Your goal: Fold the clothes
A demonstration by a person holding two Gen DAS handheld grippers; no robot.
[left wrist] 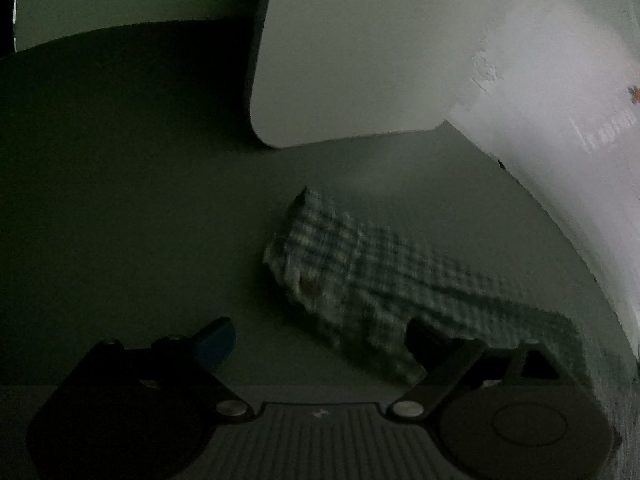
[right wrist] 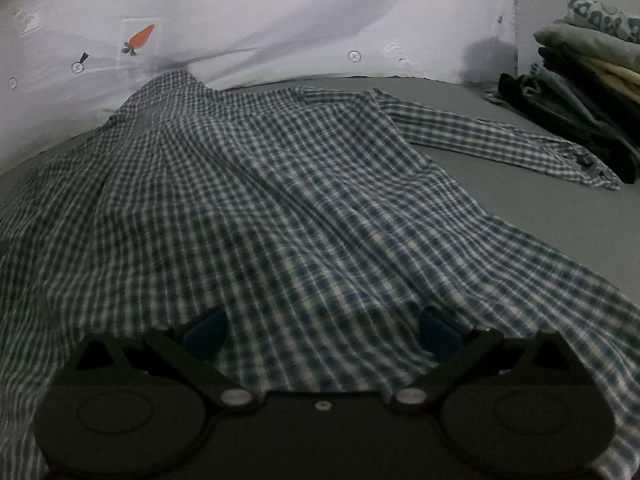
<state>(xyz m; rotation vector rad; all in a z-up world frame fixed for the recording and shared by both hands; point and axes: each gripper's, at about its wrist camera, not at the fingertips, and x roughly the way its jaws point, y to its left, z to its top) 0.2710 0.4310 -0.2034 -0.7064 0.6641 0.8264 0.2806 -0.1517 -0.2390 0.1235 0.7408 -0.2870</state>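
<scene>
Left wrist view: my left gripper point(left wrist: 320, 344) is spread wide, nothing between the fingers. The blue pad point(left wrist: 218, 344) shows on the left finger; the right fingertip overlaps the near edge of the shirt sleeve point(left wrist: 360, 276). Can't tell if it touches the cloth. The sleeve lies flat on the grey sheet point(left wrist: 140, 220), running from ahead of centre back toward my right. Its cuff end points away from me. A white pillow point(left wrist: 360, 52) is further ahead, and a pale cloth point(left wrist: 568, 128) sits to the right of it, beyond the sleeve. Frame is dark and the sleeve is a bit blurred.

Right wrist view: my right gripper point(right wrist: 320, 332) is also spread, both blue pads point(right wrist: 206, 334) visible. The checked shirt point(right wrist: 260, 200) is spread over the sheet point(right wrist: 540, 208) directly ahead, its hem draped over the gripper body and lying between the fingers. The fingers aren't pinching it. The other sleeve point(right wrist: 500, 140) stretches out flat to the front right, the cuff ending just beside a stack of folded clothes point(right wrist: 588, 92) at far right. Behind the shirt is white bedding with a carrot print point(right wrist: 140, 38).
</scene>
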